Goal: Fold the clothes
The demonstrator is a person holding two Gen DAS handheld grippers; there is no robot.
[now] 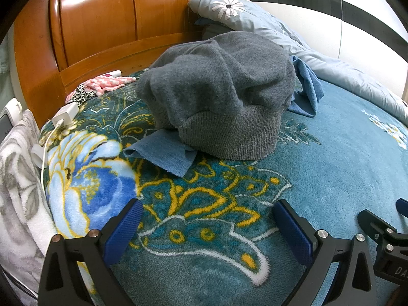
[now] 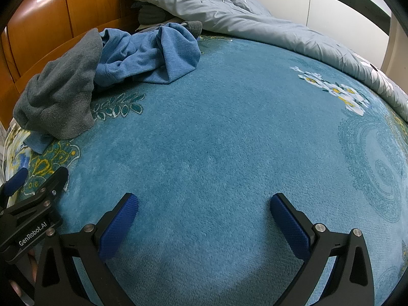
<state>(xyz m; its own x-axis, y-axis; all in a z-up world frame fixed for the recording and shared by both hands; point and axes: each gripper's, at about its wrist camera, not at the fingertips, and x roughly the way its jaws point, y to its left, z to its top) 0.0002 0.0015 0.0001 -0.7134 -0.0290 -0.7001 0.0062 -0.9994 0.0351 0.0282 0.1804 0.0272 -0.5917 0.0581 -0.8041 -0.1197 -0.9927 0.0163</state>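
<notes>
Waiting at the start of the job, both tools hover over the bed's teal blanket [image 2: 229, 140] with nothing in them: the left gripper [image 1: 207, 225] has its blue pads spread wide, and the right gripper [image 2: 204, 219] is just as wide apart. No fold looks begun yet. The next move, as I judge it, calls for reaching forward to the heap near the wooden headboard [image 1: 97, 25], taking one garment by an edge and drawing it onto the bare blanket to spread flat.

A grey knit sweater [image 1: 224, 97] sits bunched in a dome, ribbed hem toward the camera, lying on top of a crumpled blue garment [image 2: 153, 56] that pokes out on both sides. Whether the blue cloth is one piece or two is hard to tell.
</notes>
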